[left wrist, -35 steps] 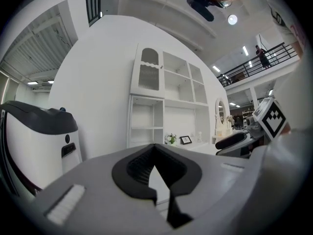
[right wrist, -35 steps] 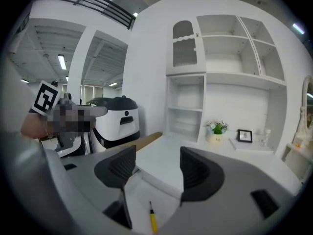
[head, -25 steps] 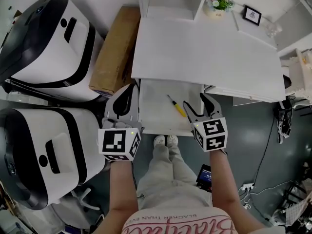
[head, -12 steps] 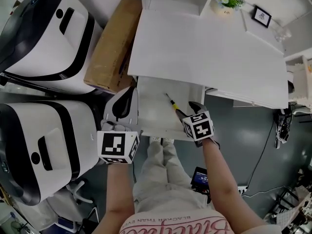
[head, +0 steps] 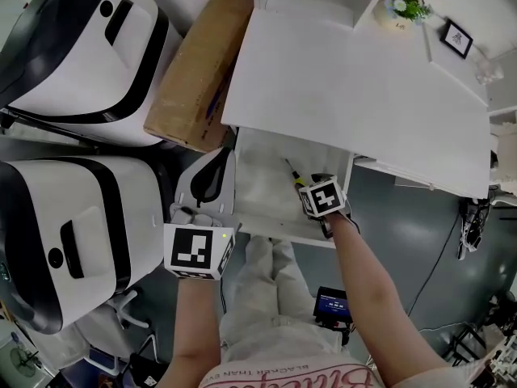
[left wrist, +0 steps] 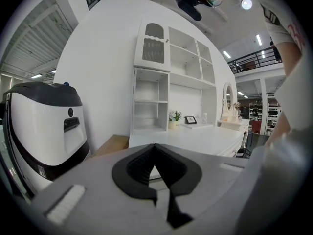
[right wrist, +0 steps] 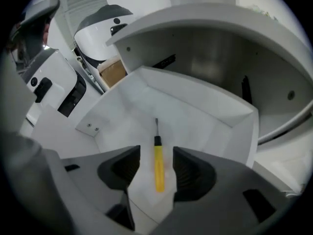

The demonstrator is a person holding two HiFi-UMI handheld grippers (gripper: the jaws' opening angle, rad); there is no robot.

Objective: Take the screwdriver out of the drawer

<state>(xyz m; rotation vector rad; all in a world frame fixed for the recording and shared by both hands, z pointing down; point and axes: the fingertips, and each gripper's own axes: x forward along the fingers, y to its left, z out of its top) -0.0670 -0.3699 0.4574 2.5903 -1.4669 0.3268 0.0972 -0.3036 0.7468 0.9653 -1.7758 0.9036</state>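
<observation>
The slim yellow-handled screwdriver (right wrist: 159, 166) lies flat on the floor of the open white drawer (right wrist: 215, 112) under the white table (head: 347, 79), with its shaft pointing inward. The right claw (right wrist: 156, 155) hangs steeply over it, jaws straddling the handle and just now narrowing, pads clear of it — lined up, I'd judge, for a pinch across the handle. The left claw (left wrist: 155, 155) — pressed together, empty — sits beside the drawer, out of the way.

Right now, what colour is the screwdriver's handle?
Yellow handle, best seen in the right gripper view.
</observation>
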